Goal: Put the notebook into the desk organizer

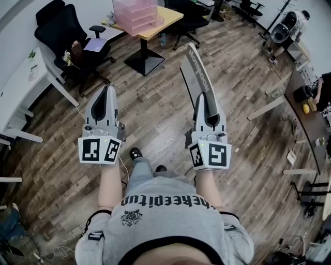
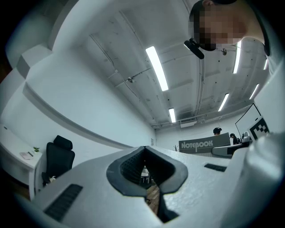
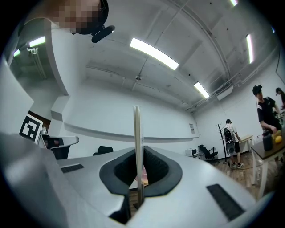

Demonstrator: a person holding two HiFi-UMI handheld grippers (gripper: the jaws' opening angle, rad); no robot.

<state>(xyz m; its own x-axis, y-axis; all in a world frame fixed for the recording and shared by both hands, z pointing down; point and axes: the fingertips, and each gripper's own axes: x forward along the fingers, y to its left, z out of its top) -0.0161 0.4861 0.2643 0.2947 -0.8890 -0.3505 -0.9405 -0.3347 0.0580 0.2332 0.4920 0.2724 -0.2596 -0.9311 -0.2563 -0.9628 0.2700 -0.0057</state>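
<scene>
1. Cut off or hard to read: the pink, see-through desk organizer (image 1: 137,14) runs off the top edge of the head view, and its compartments cannot be told apart. The notebook's lower edge is buried between the right gripper's pads.
2. The floor (image 1: 155,108) is dark, worn wood plank. It spreads from the desk (image 1: 169,18) down to the person's shoes.
3. The desk has a pale yellow top on a black pedestal, and the desk organizer sits on its left part.
4. A black office chair (image 1: 62,28) stands left of the desk. In the right gripper view, people (image 3: 267,113) stand far off to the right, under long ceiling lights.
5. The notebook (image 1: 199,77) is well short of the desk, on the person's side and not touching it. It is thin with a grey cover and white "Notebook" lettering, and it is held on edge, sticking out towards the desk.
6. The right gripper (image 1: 205,101) is pinching the notebook between its black pads.
7. The left gripper (image 1: 106,92) is also well short of the desk, on its left. Its jaws are pressed together with nothing between them.
</scene>
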